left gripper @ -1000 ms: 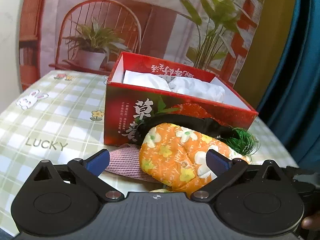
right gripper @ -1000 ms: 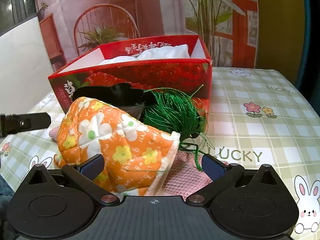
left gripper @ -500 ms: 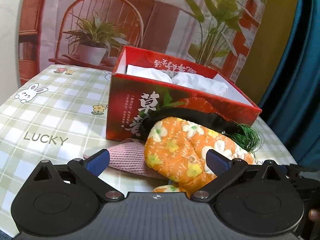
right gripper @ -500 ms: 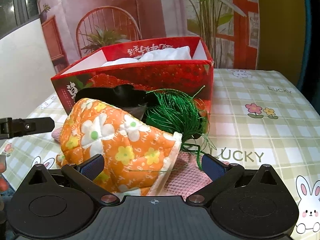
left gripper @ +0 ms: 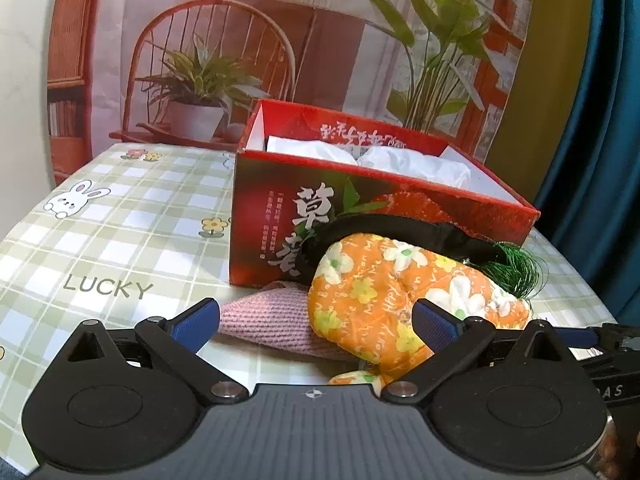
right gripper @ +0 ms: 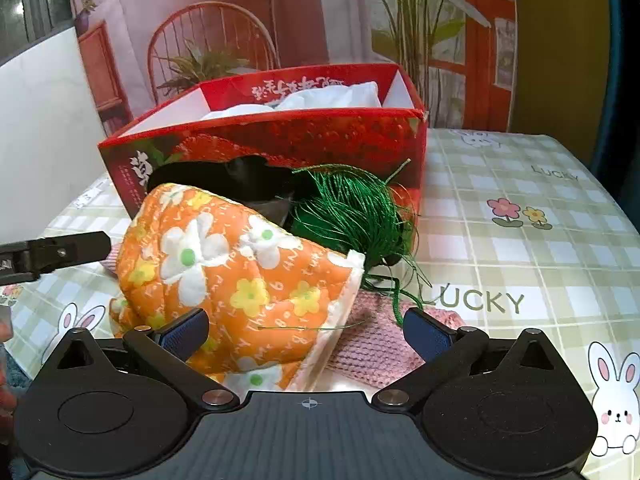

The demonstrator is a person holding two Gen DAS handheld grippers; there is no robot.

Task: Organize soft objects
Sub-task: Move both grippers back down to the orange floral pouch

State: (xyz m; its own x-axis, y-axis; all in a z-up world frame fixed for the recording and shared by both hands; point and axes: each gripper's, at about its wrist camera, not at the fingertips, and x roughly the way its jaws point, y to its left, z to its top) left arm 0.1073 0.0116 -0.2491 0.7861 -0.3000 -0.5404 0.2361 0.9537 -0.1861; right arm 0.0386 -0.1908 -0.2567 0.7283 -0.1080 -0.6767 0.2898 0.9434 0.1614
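An orange flowered quilted mitt lies on a pink knitted cloth in front of a red box. White crumpled fabric fills the box. A black cloth and a green thread tassel rest against the box's front. My left gripper is open just short of the mitt and pink cloth. My right gripper is open, its fingers either side of the mitt's cuff edge, holding nothing.
The table wears a green checked cloth printed with rabbits and "LUCKY". Its edge curves near at the left. A printed backdrop stands behind, a blue curtain to the right. The left gripper's finger shows at the right wrist view's left edge.
Both grippers have drawn back slightly from the pile and stayed open. The left wrist view has shifted so the mitt sits further right. No object has moved.
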